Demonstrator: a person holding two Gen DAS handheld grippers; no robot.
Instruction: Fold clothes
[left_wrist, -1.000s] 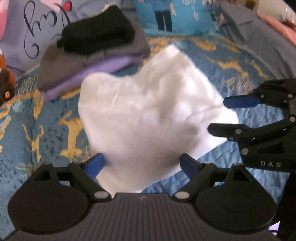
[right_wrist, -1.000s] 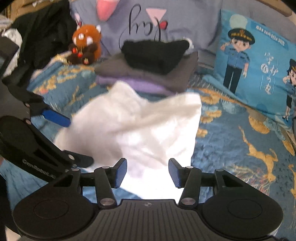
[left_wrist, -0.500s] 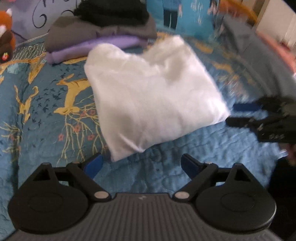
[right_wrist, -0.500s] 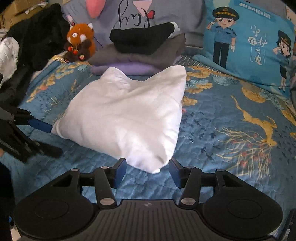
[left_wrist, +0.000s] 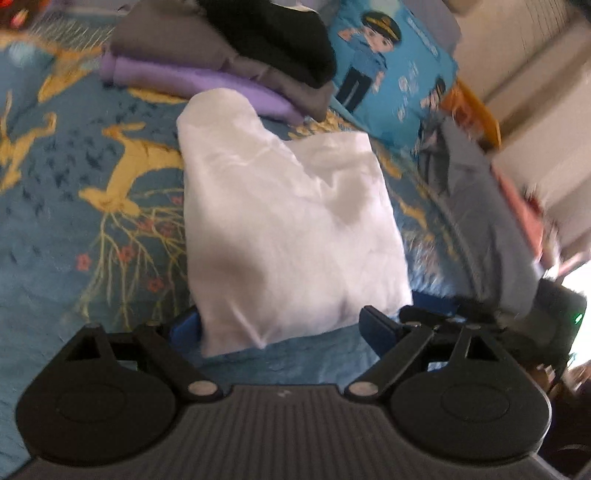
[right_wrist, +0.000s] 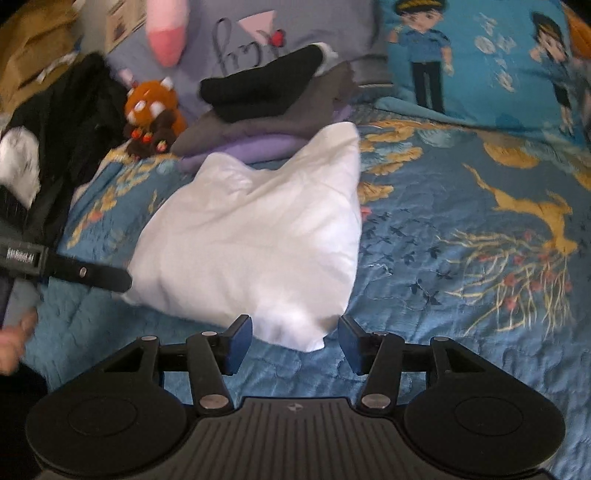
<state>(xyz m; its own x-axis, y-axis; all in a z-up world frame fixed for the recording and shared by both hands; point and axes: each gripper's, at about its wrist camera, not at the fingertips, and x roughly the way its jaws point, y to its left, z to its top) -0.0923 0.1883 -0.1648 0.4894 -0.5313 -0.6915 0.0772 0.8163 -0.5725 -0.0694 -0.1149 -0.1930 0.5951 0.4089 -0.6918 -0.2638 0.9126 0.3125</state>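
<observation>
Now soft white folded garment (right_wrist: 255, 243) on quilted bedspread (right_wrist: 461, 258); both hand-held grippers wide open, empty.

Blue quilted bedspread (right_wrist: 461, 258), cartoon pillow (right_wrist: 480, 62), sunlit.

— How many garments are seen on the bedspread (right_wrist: 461, 295)?

— One folded white garment (right_wrist: 251, 251) is counted at centre frame; three folded pieces are stacked (right_wrist: 273, 110) above it, black on grey on purple.

— And the rest?

— One plush toy (right_wrist: 153, 114) is seen at upper left, and one cartoon pillow (right_wrist: 480, 59) at upper right. Two grippers are counted.
</observation>
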